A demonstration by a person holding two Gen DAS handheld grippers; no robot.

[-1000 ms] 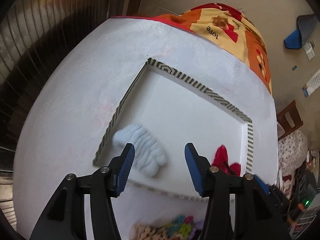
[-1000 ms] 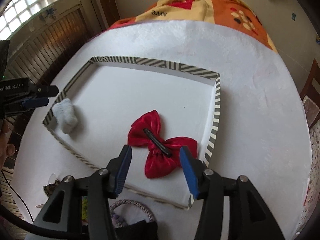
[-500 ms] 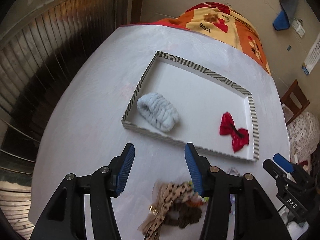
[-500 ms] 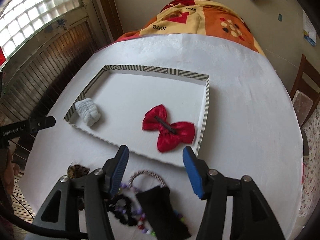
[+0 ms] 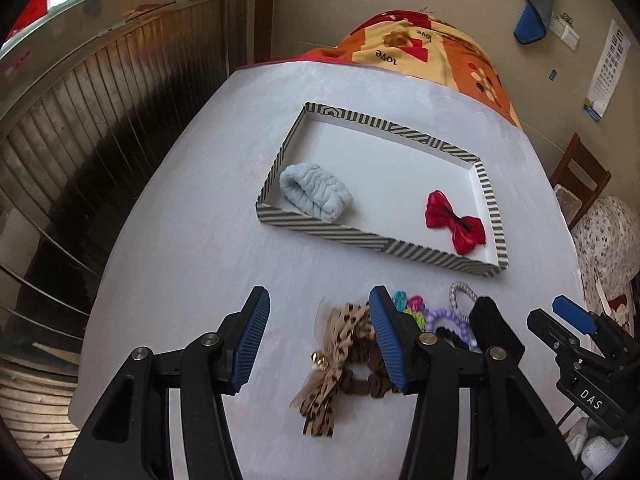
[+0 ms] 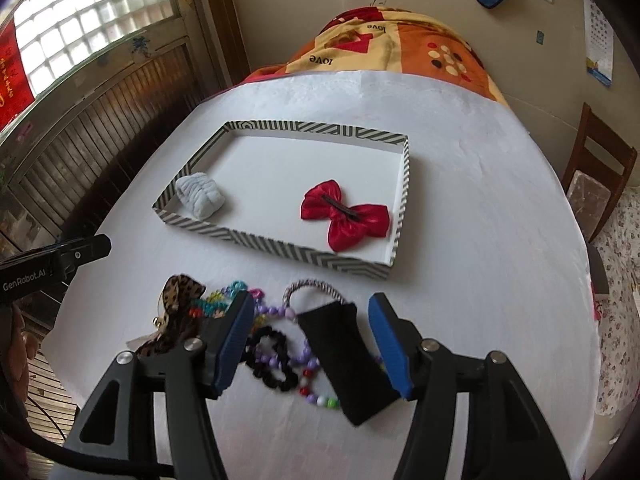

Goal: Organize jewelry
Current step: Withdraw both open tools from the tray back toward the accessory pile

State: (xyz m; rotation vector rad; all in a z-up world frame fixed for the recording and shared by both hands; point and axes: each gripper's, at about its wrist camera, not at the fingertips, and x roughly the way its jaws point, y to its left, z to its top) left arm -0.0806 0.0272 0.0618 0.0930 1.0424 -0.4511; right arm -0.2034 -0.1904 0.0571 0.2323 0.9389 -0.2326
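A striped tray (image 5: 360,236) (image 6: 280,244) on the white table holds a light blue scrunchie (image 5: 316,194) (image 6: 200,196) at its left and a red bow clip (image 5: 454,222) (image 6: 344,216) at its right. In front of the tray lies a pile: a leopard-print bow (image 5: 336,344) (image 6: 180,300), a black pouch (image 6: 348,356), a black scrunchie (image 6: 268,356), purple beads (image 6: 276,314) and a braided hair tie (image 6: 312,286). My left gripper (image 5: 318,300) hangs open above the leopard bow, holding nothing. My right gripper (image 6: 312,300) hovers over the pouch, its jaws opening and empty.
An orange patterned blanket (image 6: 392,48) covers the table's far end. A wooden chair (image 6: 600,168) stands at the right. Dark wooden slats (image 5: 100,120) run along the left, close to the table edge. Bare white cloth lies to the right of the tray.
Both grippers have drawn back from over the tray to the near side of the table, bringing the pile into view. The right jaws stand a little wider.
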